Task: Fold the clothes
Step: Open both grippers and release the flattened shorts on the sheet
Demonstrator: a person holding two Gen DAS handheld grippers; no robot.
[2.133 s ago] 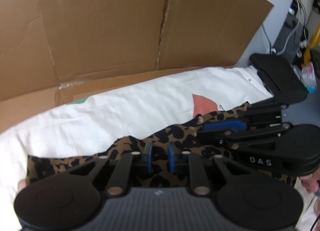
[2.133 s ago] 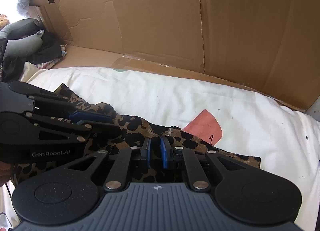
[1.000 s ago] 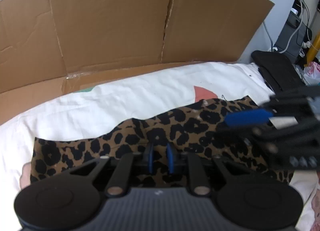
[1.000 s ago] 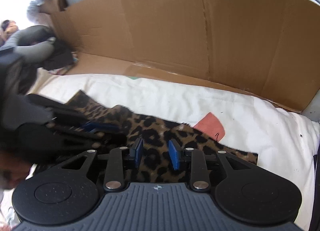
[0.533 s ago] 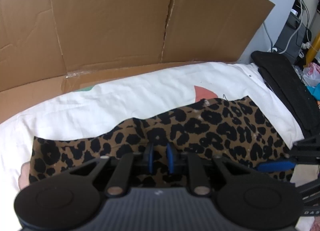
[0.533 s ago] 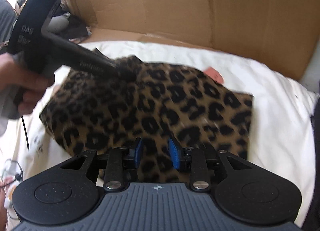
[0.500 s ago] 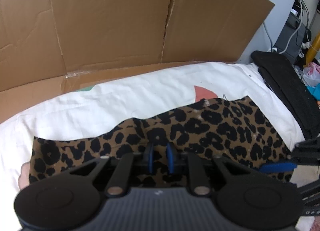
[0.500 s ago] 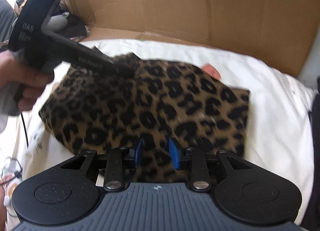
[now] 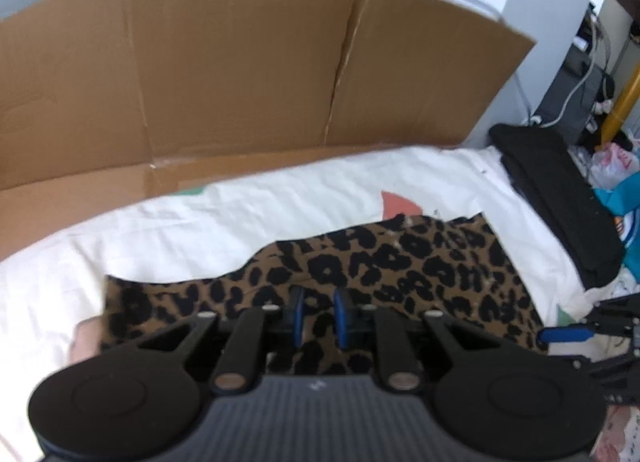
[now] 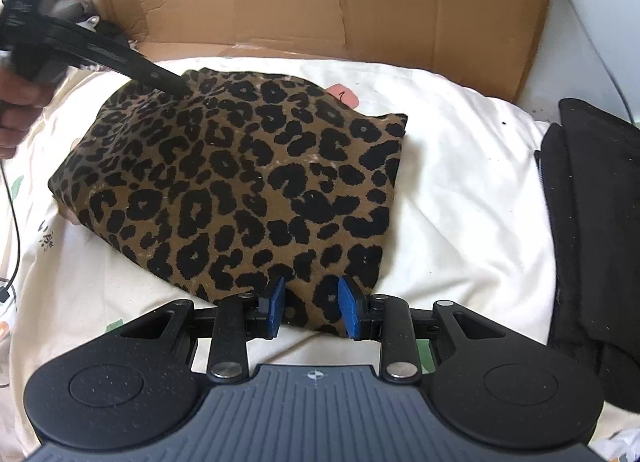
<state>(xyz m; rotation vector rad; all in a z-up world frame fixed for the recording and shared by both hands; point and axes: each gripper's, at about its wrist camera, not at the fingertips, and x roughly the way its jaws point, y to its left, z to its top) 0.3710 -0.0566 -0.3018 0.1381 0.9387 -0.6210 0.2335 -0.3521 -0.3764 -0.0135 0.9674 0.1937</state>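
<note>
With the left tongs [image 9: 318, 316]: pinching the leopard-print garment [image 10: 240, 182] at its far left part, pads close together on a small raised ridge of cloth. With the right tongs [image 10: 311, 308]: gripping nothing, pads standing apart, hovering just over the near edge of the same garment. Cloth visible under the gap, but not pressed.

Further out: garment lying as a folded, roughly four-sided packet about the middle of the bed [image 10: 460, 182], on the white sheet, tented a little toward the place of the pinch. Toward the right edge of the bed, apart from the packet, a black garment [image 10: 592, 202]. Along the far edge of the bed, a wall of cardboard [image 10: 400, 2].

About the step, as a judgement: seems to be just after one fold, laying the packet down and tidying it. For the next move, probably either letting go with the left tongs, or taking the near edge with the right for one more fold. Calls for a low approach, catching all layers together, and a slow pull so as not to open the fold.

Against the pictures from about two seconds before: there, both tongs side by side at one edge, both closed on cloth. Now the right ones opened and drawn back toward the near edge of the bed, with the whole packet in view. Left pinch unchanged.
</note>
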